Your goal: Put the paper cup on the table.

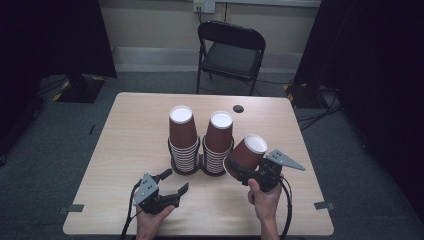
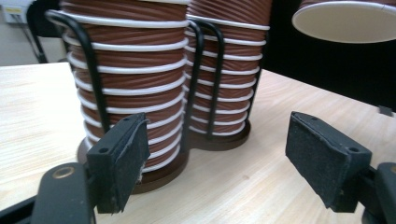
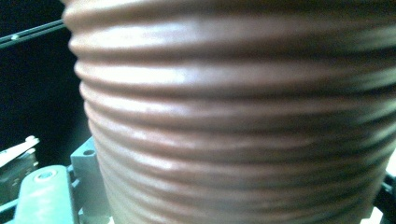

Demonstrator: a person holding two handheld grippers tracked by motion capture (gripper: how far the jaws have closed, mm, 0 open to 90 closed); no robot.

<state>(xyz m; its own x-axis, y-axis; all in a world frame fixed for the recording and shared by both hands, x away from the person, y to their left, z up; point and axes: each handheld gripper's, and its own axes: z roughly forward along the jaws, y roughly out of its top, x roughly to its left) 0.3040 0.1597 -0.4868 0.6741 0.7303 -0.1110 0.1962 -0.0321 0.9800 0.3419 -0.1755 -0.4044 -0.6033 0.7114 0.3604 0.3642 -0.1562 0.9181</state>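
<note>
Right tongs [image 1: 239, 172] clamp a single brown paper cup [image 1: 247, 152], tilted, white inside showing at its mouth, lifted just off the table [image 1: 125, 150] near the right stack toward the near right edge. Left tongs [image 1: 172, 182] gape wide with nothing between them, close to the near edge, facing the stacks. Two stacks of ribbed brown cups [image 1: 181, 140] [image 1: 218, 142] stand side by side mid-table, upside down, in black wire holders on round dark bases. From the left gripper view the spiral ribbing, white rolled rims and thin wire loops [image 2: 95, 79] read sharply, plus felt-like black pads [image 2: 123, 161]. Up close, the right gripper view gives the held cup's glossy ridged wall [image 3: 233, 116], blurred.
</note>
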